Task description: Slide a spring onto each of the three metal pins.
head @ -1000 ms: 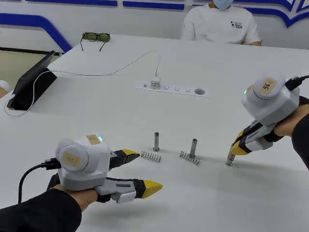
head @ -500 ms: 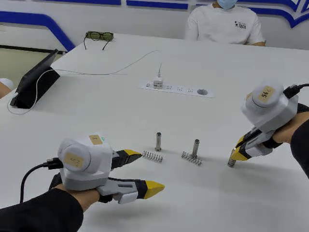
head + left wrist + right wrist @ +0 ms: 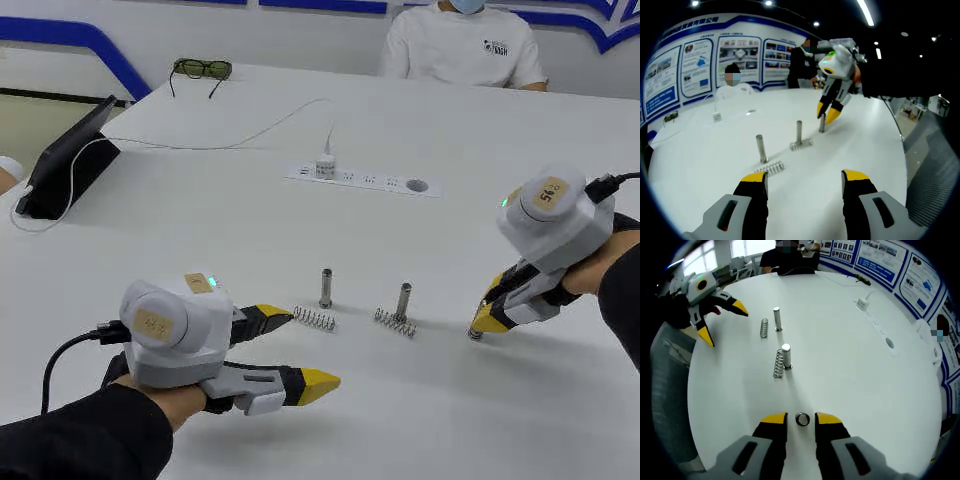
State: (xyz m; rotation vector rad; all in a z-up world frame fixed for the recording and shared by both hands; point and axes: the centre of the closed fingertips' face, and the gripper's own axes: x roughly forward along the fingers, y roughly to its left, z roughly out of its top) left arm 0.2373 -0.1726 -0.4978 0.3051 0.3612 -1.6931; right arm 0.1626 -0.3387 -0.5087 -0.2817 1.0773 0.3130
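Observation:
Two bare metal pins [image 3: 326, 287] [image 3: 403, 300] stand upright at mid-table, each with a loose spring [image 3: 313, 319] [image 3: 394, 322] lying at its foot. The third pin [image 3: 475, 333] stands further right. My right gripper [image 3: 484, 322] reaches down over it, and in the right gripper view the jaws close narrowly on the spring-ringed pin top [image 3: 802, 419]. My left gripper [image 3: 298, 348] hovers open and empty just short of the left spring [image 3: 772, 167]. The left gripper view also shows the right gripper [image 3: 827, 112] over the far pin.
A white power strip [image 3: 360, 182] with a plugged charger and cable lies behind the pins. A dark tablet [image 3: 65, 160] stands at the left edge and glasses [image 3: 200, 70] lie at the far left. A person [image 3: 462, 45] sits across the table.
My right gripper has sunk a little lower over the right pin. The left gripper has held its place; the camera shifted slightly.

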